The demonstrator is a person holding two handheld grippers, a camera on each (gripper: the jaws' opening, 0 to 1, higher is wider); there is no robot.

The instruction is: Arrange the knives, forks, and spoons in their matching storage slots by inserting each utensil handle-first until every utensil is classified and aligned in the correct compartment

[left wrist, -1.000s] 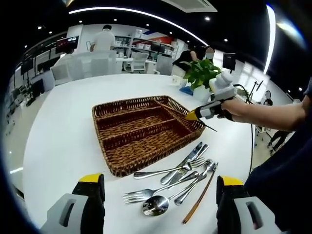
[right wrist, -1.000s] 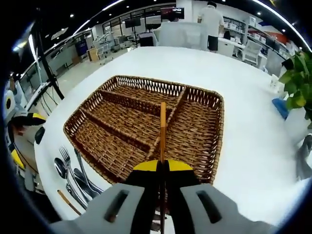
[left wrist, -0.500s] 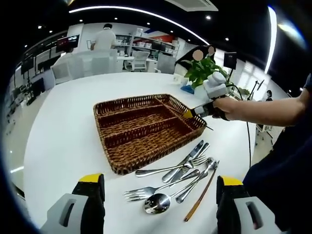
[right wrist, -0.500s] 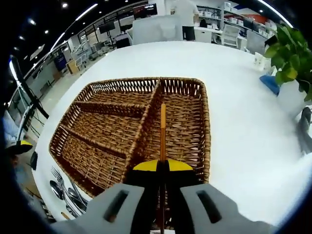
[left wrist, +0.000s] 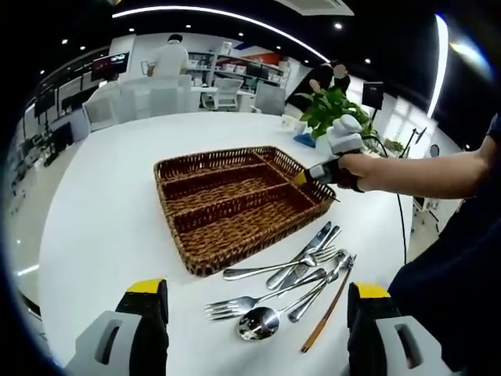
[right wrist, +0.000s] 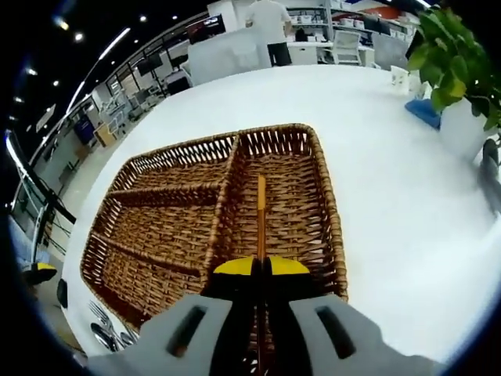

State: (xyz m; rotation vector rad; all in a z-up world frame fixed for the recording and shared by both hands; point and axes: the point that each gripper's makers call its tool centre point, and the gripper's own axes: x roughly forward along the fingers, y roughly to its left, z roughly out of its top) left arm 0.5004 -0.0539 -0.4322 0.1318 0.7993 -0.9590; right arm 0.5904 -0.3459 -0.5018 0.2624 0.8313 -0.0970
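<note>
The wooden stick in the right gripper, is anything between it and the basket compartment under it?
Nothing visible. The wooden stick points over the empty end compartment of the wicker basket, held by the right gripper.

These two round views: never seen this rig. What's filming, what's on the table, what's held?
A person holds a two-jaw tool in each hand, and a fisheye camera rides on each, looking along its jaws. In the left gripper view, the left tool hangs open over a white table with a wicker tray, loose cutlery and one wooden stick beside it. The right tool enters from the right, at the tray's far corner. In the right gripper view, the right tool is shut on a wooden stick, likely a chopstick, pointing over the tray's long side compartment. A potted plant stands beyond.
</note>
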